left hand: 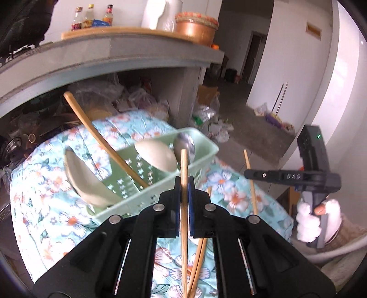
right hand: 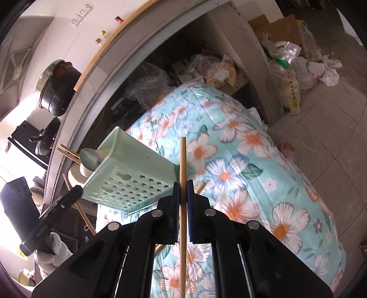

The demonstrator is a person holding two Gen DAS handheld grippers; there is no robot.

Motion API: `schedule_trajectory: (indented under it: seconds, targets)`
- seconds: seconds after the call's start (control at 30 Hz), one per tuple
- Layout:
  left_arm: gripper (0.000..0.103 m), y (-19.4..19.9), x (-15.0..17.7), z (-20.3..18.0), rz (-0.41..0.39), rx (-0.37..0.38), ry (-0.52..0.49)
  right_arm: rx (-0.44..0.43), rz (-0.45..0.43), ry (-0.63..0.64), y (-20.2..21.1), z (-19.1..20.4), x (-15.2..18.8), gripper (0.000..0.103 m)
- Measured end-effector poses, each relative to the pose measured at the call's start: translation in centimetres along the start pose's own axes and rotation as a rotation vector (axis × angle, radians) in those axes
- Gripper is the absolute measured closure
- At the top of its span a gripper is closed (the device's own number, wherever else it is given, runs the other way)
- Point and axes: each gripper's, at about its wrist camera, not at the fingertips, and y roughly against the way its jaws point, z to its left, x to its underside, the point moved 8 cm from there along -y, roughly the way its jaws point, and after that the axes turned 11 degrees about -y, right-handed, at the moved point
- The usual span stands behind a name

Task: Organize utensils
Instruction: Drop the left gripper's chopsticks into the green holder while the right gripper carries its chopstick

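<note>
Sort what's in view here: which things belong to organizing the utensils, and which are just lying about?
Job: green utensil basket; spoons and wooden ladle in it; a chopstick in the left gripper; another in the right gripper; loose chopsticks on the cloth.

Lying about: sauce bottles; copper pot; plastic bags.

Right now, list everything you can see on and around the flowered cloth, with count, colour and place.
Perforated plastic utensil basket: one, pale green, on the cloth.
Floral cloth: one, turquoise with white and orange flowers, covering the surface.
Spoons: a cream ladle and a steel spoon, in the basket.
Long wooden spatula: one, tan, leaning out of the basket.
Loose bamboo chopsticks: two or so, tan, lying on the cloth.
Left gripper: black, shut on one bamboo chopstick.
Right gripper: black, shut on another chopstick.
Gloved hands: white, holding the grippers.
</note>
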Motion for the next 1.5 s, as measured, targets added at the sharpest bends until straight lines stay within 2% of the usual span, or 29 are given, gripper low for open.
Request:
schedule_trajectory:
  seconds: [0.2, 0.3, 0.53, 0.63, 0.83, 1.03, 1.33, 1.37, 1.43, 1.5]
  targets:
    - [0.098, 5.2, -3.0, 1.4, -0.138, -0.006, 0.048, -0.011, -0.018, 0.021, 0.8, 0.8, -0.5, 0.097]
    - [0.098, 8.3, -4.9, 2.7, -0.227, -0.041, 0.06, -0.017, -0.02, 0.019, 0.9, 0.8, -0.6, 0.097]
    - [0.098, 15.4, -9.8, 4.9, -0.497, -0.109, 0.095, -0.015, -0.021, 0.014, 1.0, 0.7, -0.9, 0.097]
    - [0.098, 16.3, -11.3, 5.2, -0.556, -0.152, 0.081, -0.013, -0.023, 0.008, 1.0, 0.6, -1.0, 0.097]
    - [0.098, 14.0, -11.2, 6.2, -0.533, -0.205, 0.09, -0.013, -0.026, -0.003, 1.1, 0.3, -1.4, 0.097]
    - [0.098, 11.2, -9.6, 7.9, -0.5, -0.217, 0.133, -0.013, -0.023, -0.015, 1.1, -0.2, -1.6, 0.097]
    - [0.097, 8.4, -6.9, 8.9, -0.476, -0.162, 0.213, -0.019, -0.021, -0.013, 1.1, 0.0, -1.8, 0.097]
    - [0.095, 8.3, -6.7, 8.9, -0.473, -0.153, 0.222, -0.018, -0.024, -0.007, 1.2, 0.1, -1.9, 0.097]
    - [0.079, 8.3, -6.2, 8.9, -0.471, -0.155, 0.228, -0.02, -0.035, 0.01, 1.6, 0.6, -2.1, 0.097]
    - [0.073, 8.8, -6.0, 8.7, -0.491, -0.154, 0.227, -0.023, -0.046, 0.028, 2.0, 1.1, -2.3, 0.097]
